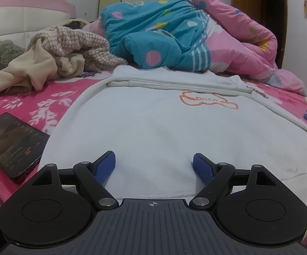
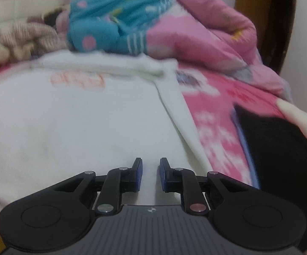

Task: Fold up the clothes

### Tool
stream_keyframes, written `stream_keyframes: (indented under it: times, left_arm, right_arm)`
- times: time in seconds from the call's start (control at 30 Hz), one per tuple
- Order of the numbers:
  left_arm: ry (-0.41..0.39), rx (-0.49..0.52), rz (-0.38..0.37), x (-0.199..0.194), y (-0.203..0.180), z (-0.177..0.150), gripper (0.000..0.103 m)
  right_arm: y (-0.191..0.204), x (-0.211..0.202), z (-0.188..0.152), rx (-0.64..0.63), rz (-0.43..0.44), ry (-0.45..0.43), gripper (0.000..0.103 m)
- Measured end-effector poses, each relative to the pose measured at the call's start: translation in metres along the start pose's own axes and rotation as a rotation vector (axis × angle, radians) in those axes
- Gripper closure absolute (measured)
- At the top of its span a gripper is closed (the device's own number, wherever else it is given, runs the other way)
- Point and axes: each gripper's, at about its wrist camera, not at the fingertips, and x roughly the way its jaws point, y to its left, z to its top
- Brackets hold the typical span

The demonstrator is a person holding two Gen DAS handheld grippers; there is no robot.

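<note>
A: White fleece garment (image 1: 153,127), spread flat across the middle of the pink patterned bedsheet (image 1: 53,97), with an orange outline print (image 1: 208,101) near the far end. Folded over in a narrow band along the far edge.

B: And the left gripper (image 1: 153,156)?

A: Spread wide over the near part of the garment. Blue fingertips (image 1: 104,167) down on the cloth, with a broad stretch of white between them. Nothing pinched.

B: Right gripper (image 2: 151,161)?

A: Nearly pressed together, close to the garment's right-hand edge in the right wrist view. Only a narrow strip of white cloth (image 2: 68,127) visible in the gap. Hard to say whether pinched or merely straddled; too blurred to tell.

B: Anything beside the garment?

A: Dark phone (image 1: 13,144) on the sheet just left of it, screen lit, not touching the white cloth as far as can be seen. Black cloth (image 2: 280,148) lying to the right, apart from the garment, with bare pink sheet between.

B: Further back?

A: Rumpled beige and checked clothing (image 1: 68,46) heaped at the far left. Teal and pink quilt (image 1: 164,31) bunched up just behind the garment's far edge. Pink and white padded headboard (image 1: 15,19) behind the heap, brown door (image 1: 246,2) at the far right.
</note>
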Motion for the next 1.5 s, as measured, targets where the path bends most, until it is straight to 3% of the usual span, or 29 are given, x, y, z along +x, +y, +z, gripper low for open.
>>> stream_keyframes:
  times: [0.2,0.3,0.43,0.53,0.7,0.8,1.03,1.3,1.5]
  left_arm:
    - [-0.009,0.009,-0.005,0.001,0.001,-0.002,0.021]
    - [-0.014,0.017,0.002,-0.002,0.0,-0.001,0.021]
    - [-0.048,0.064,-0.014,-0.007,-0.011,0.008,0.021]
    - [-0.079,0.118,-0.051,-0.009,-0.025,0.017,0.023]
    - [-0.053,0.218,-0.127,0.011,-0.06,0.022,0.042]
    - [0.023,0.165,-0.112,0.026,-0.056,0.017,0.048]
    - [0.026,0.101,0.007,0.002,-0.012,0.004,0.046]
    - [0.041,0.073,0.068,-0.024,0.008,-0.004,0.044]
    - [0.052,0.06,0.073,-0.026,0.011,-0.002,0.041]
  right_arm:
    - [-0.014,-0.037,-0.009,-0.007,-0.037,0.049,0.087]
    - [-0.007,-0.043,0.001,-0.017,-0.025,0.011,0.086]
    - [0.012,-0.029,0.015,-0.035,0.034,-0.051,0.086]
    - [0.023,-0.005,0.011,-0.029,0.07,-0.028,0.086]
    - [0.017,-0.001,-0.001,0.035,0.089,-0.053,0.085]
    - [0.012,-0.001,-0.004,0.054,0.103,-0.065,0.085]
    - [0.009,0.002,-0.008,0.072,0.122,-0.086,0.084]
    - [0.008,0.001,-0.009,0.085,0.131,-0.088,0.084]
    - [0.009,0.001,-0.009,0.09,0.127,-0.086,0.084]
